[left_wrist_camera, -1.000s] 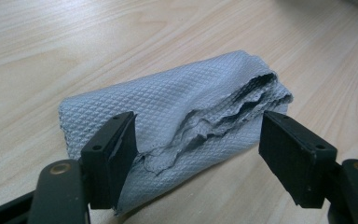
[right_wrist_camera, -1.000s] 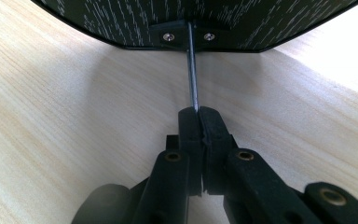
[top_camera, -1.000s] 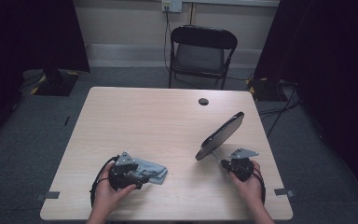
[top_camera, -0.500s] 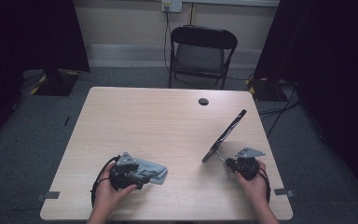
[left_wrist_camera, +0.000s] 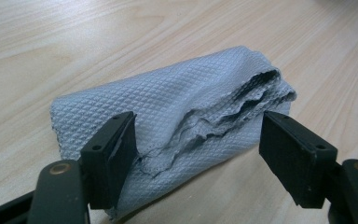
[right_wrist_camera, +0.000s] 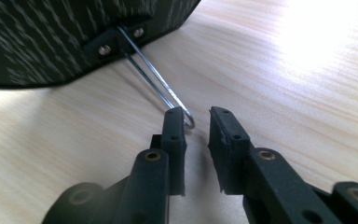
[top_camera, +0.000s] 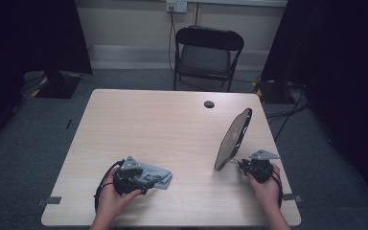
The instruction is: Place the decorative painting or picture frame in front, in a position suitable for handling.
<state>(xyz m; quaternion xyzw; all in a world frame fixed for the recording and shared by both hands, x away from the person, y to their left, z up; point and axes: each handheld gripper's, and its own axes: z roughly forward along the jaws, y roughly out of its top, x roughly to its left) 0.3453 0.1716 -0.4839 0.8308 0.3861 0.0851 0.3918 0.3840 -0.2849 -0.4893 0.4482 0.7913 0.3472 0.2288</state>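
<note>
Biggest thing on the surface (top_camera: 172,124) is the mirror (top_camera: 232,139), propped up at about 4 o'clock on its wire stand (right_wrist_camera: 156,79). Right gripper (right_wrist_camera: 196,122) fingers have just been opening a crack, with the wire loop between them, barely touching, so it looks like it's letting go. Grey cloth (left_wrist_camera: 177,121) lies folded at 7 o'clock, and the left gripper (left_wrist_camera: 198,140) fingers straddle it, wide, not pinching. Next up I'd guess: grab the cloth, wipe the glass. No containers anywhere.

- Your left gripper (top_camera: 146,178) sits at the table's (top_camera: 172,124) near left, straddling the folded cloth (left_wrist_camera: 177,116).
- Your right gripper (top_camera: 242,165) is at the near right, just behind the mirror's (top_camera: 233,139) wire stand (right_wrist_camera: 161,88).
- A chair (top_camera: 208,52) stands beyond the far edge.
</note>
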